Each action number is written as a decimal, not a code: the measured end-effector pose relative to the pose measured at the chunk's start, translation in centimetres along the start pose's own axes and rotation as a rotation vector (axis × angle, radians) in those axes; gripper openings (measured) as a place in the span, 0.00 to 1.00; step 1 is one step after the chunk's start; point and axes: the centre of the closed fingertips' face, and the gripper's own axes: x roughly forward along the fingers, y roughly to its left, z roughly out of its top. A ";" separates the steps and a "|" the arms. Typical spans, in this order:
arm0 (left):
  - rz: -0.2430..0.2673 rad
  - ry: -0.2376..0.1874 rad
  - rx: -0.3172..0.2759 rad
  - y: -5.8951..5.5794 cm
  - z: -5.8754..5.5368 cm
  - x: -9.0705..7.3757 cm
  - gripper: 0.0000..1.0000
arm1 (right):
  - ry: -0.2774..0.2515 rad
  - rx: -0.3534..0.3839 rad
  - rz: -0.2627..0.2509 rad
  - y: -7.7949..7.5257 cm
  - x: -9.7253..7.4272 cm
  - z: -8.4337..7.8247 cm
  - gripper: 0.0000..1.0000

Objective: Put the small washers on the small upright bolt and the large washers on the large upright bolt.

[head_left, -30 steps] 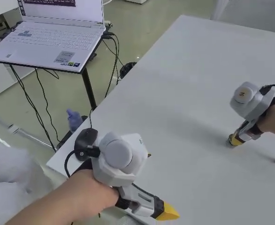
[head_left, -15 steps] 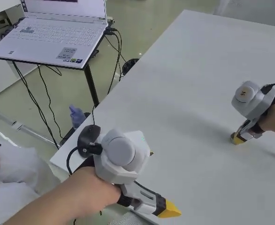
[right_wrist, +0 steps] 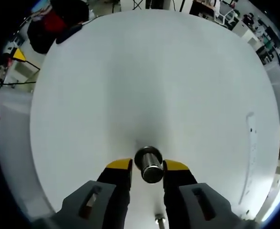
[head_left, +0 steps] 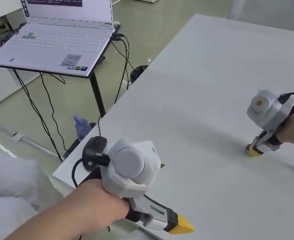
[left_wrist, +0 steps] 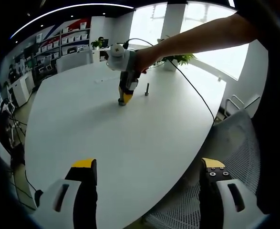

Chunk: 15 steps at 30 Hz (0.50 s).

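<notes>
Steel bolt point(right_wrist: 151, 168) is flanked by the downward-pointed right tool point(right_wrist: 148, 165), clenching not discernible; the left tool point(left_wrist: 148, 164) is held released at the desk's point(right_wrist: 144, 86) near edge.

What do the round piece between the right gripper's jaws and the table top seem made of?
The round piece looks like polished metal, probably steel: it is grey, with bright reflections on its rim. The table top looks like matte white laminate or painted board, with soft glare and no grain; I cannot tell which.
</notes>
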 end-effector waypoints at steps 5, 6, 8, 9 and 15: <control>0.001 -0.004 0.002 -0.2 0.3 -0.2 0.89 | -0.029 -0.010 -0.014 -0.2 -0.4 0.4 0.37; 0.001 -0.002 0.005 -0.2 0.2 -0.2 0.89 | -0.032 -0.008 -0.015 -0.2 -0.5 0.4 0.37; 0.000 -0.001 0.011 -0.2 0.3 -0.2 0.89 | -0.043 -0.005 -0.018 -0.2 -0.9 0.5 0.37; 0.000 -0.002 0.011 -0.2 0.4 -0.2 0.89 | -0.053 -0.004 -0.024 -0.3 -1.2 0.6 0.38; 0.003 -0.013 0.018 -0.2 0.9 -0.2 0.89 | -0.122 -0.012 -0.056 -0.2 -3.6 1.4 0.40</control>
